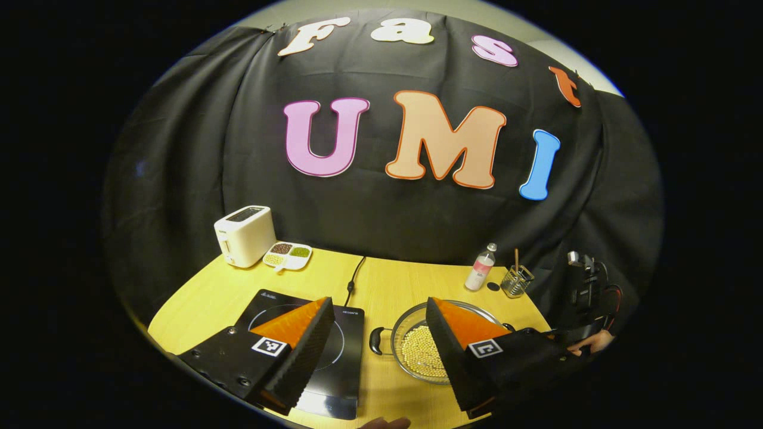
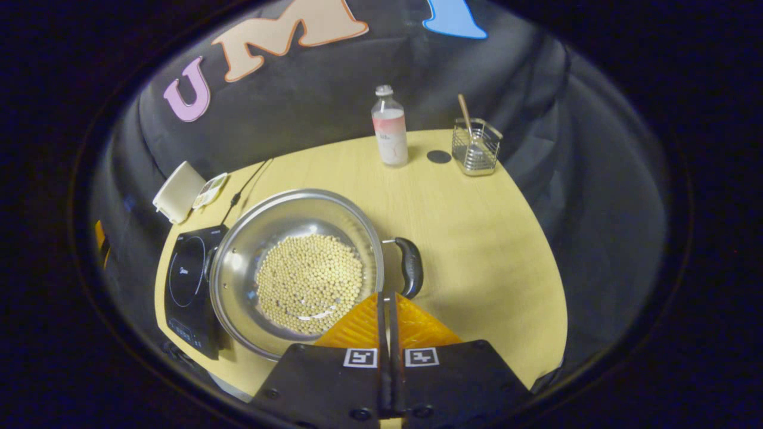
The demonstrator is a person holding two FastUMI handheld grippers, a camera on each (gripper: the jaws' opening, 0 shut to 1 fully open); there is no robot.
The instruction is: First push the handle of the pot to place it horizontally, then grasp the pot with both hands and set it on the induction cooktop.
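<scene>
Pot point(image 2: 298, 268) of beans isn't on the induction cooktop point(image 1: 322, 345) yet. Right gripper point(image 2: 386, 304) is pinched closed near the handle point(image 2: 410, 267), left gripper point(image 1: 381, 339) spread wide, holding nothing.

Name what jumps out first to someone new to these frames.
The steel pot full of pale beans, mid-table beside the black induction cooktop, not yet on it. In the right gripper view the right gripper is shut just short of the pot's handle; the left gripper hangs wide open above cooktop and pot.
</scene>
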